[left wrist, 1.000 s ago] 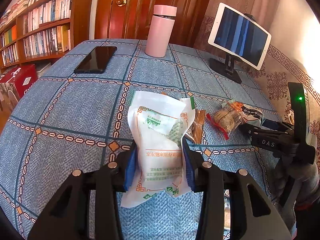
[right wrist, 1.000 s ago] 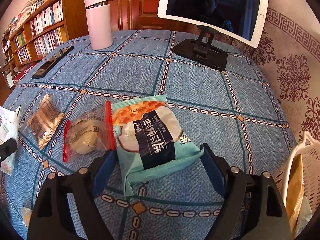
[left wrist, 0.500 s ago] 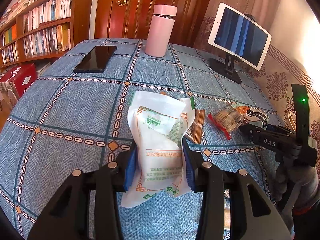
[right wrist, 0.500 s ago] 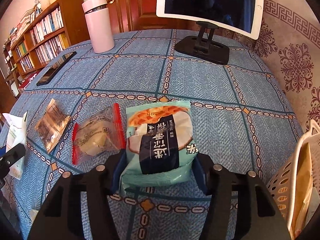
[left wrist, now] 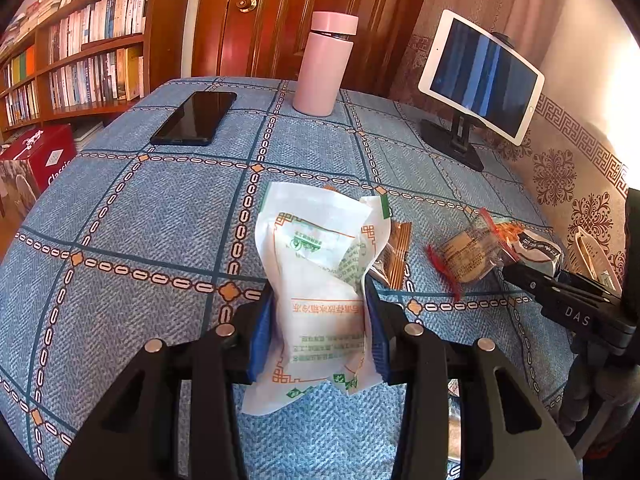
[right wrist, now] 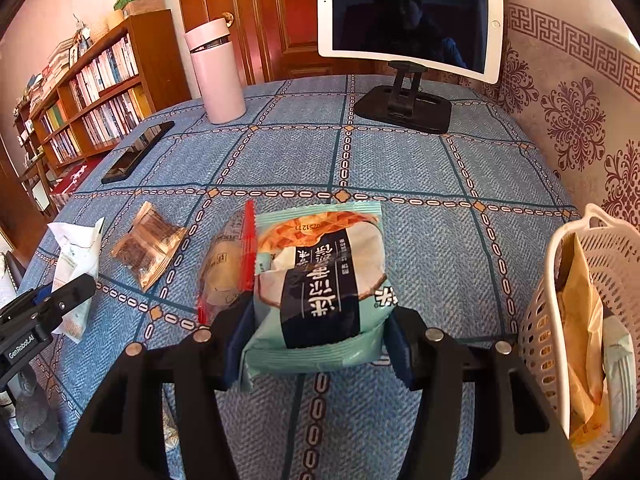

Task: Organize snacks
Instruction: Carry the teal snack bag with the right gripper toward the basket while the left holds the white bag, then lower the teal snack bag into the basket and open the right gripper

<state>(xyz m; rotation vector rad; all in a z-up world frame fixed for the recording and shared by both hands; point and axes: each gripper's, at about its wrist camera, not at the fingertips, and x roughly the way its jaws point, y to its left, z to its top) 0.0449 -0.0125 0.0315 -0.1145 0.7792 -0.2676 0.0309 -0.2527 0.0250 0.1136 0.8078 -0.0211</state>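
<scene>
My left gripper [left wrist: 318,332] is shut on a white snack bag with green and orange print [left wrist: 320,280], held just above the blue tablecloth. My right gripper [right wrist: 318,340] is shut on a teal snack bag with a dark label [right wrist: 320,276] and holds it lifted off the cloth. A clear red-edged cookie packet [right wrist: 226,268] and a brown clear packet [right wrist: 148,246] lie on the table between the two grippers. A white basket [right wrist: 560,280] with several snack bags in it stands at the right edge. The right gripper also shows in the left wrist view [left wrist: 532,276].
A pink flask [left wrist: 326,64], a black phone [left wrist: 194,118] and a tablet on a black stand [left wrist: 478,76] sit at the far side of the table [left wrist: 140,220]. A bookshelf [left wrist: 76,60] and a wooden door stand behind.
My right gripper closed on the teal bag and lifted it up and to the right, off the cloth. My left gripper stayed shut on the white bag, almost unmoved.
</scene>
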